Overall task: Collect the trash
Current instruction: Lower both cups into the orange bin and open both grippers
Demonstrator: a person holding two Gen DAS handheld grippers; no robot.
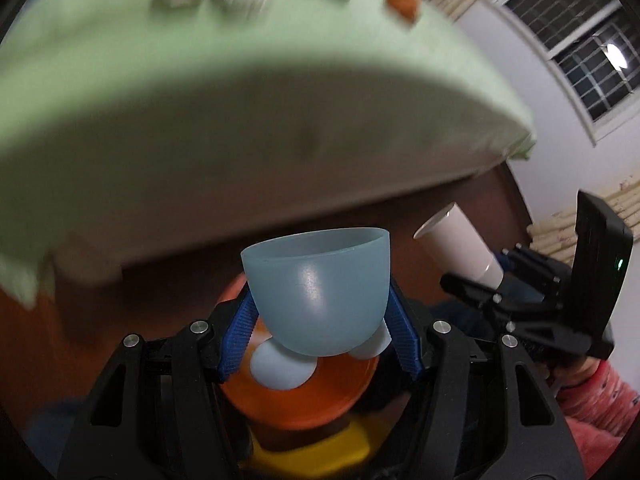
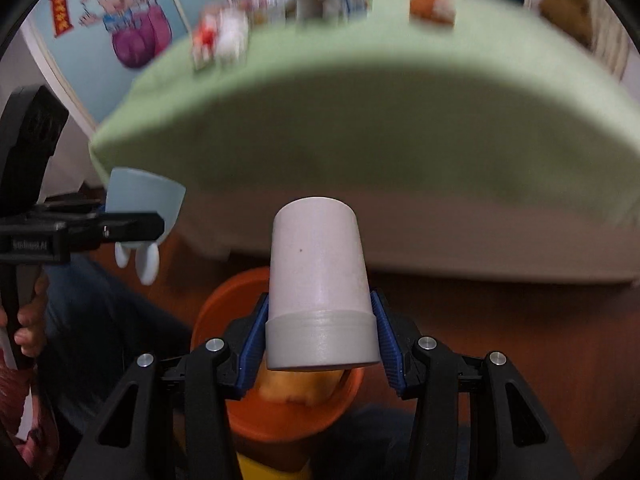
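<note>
My left gripper [image 1: 320, 320] is shut on a pale blue footed cup [image 1: 318, 288], held upright above an orange bin [image 1: 304, 396]. The cup has round white feet. My right gripper [image 2: 320, 336] is shut on a white paper cup [image 2: 320, 292], held above the same orange bin [image 2: 280, 412], which holds yellowish scraps. In the left wrist view the right gripper [image 1: 492, 280] shows at the right with the white cup [image 1: 460, 244]. In the right wrist view the left gripper [image 2: 120, 232] shows at the left with the blue cup [image 2: 140, 196].
A table with a light green cloth [image 1: 200, 120] fills the upper part of both views, its near edge [image 2: 360, 160] just beyond the cups. Blurred small items [image 2: 224, 40] stand at its far side. A window [image 1: 580, 40] is at the right; a cartoon poster [image 2: 120, 16] at the left.
</note>
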